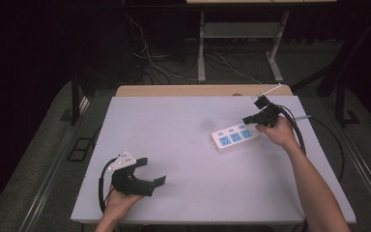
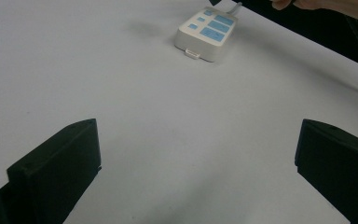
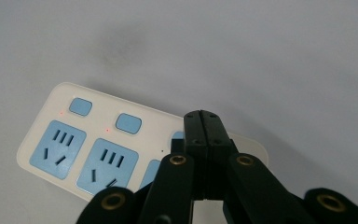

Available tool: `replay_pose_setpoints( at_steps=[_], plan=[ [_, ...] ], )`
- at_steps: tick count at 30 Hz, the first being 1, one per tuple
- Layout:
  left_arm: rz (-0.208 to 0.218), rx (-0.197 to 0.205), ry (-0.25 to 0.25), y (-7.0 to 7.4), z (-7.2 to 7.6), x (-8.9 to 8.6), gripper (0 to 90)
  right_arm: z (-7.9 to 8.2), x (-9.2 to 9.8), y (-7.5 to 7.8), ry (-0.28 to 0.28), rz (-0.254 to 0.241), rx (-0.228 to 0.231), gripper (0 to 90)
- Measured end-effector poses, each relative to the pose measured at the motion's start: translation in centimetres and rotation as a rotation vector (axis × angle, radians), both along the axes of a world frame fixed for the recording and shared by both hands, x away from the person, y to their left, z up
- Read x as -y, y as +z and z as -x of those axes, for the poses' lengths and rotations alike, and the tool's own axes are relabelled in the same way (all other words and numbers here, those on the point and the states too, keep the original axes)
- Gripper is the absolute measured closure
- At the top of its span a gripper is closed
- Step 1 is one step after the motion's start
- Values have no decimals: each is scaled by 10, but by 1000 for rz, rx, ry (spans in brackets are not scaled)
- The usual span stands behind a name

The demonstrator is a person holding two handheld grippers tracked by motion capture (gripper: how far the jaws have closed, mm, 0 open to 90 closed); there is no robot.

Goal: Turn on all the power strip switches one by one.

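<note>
A: Start at the right gripper [image 3: 200,122]. What are its jaws doing?

B: Pressed flat together with nothing between them, tips poised over the third switch of the white power strip [image 3: 74,140]. In the right gripper view the closed tips cover that blue button; whether they actually touch it I cannot tell.

A: And the other two switches?

B: Both are in plain sight, each with a small red light beside it (so the strip seems to be powered).

A: Where does the strip lie?

B: On the white table [image 1: 188,193], toward its far right, angled a little, with its cord running off behind the right hand [image 1: 281,133].

A: The left gripper [image 1: 153,173]?

B: Well apart from the strip, resting near the table's front left corner in the left hand [image 1: 121,200]. Its jaws stand wide apart, holding nothing; in the left gripper view the strip [image 2: 207,33] sits far off between them.

A: What could go wrong here?

B: My guess is a poke at the button. Nothing steadies the strip, so an off-centre or slanted push could skid or pivot it across the smooth top. The narrow closed tips might also slip off the button onto the socket face beside it.
</note>
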State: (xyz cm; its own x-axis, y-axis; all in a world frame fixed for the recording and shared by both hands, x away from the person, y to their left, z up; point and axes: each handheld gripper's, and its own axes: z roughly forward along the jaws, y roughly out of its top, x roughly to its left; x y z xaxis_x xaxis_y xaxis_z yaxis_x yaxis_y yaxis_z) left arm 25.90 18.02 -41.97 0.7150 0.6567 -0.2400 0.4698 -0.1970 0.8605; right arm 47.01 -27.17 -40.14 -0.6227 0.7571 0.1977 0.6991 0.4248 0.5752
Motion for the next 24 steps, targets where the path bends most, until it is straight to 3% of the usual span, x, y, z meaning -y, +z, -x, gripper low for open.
replay_pose_setpoints(
  at_steps=[10,24],
  plan=[
    [-1,1,-1,0,0,0,0,1,-4,-9,7,3,-16,900],
    [-3,1,-2,0,0,0,0,0,-10,-10,13,-14,-9,900]
  ],
)
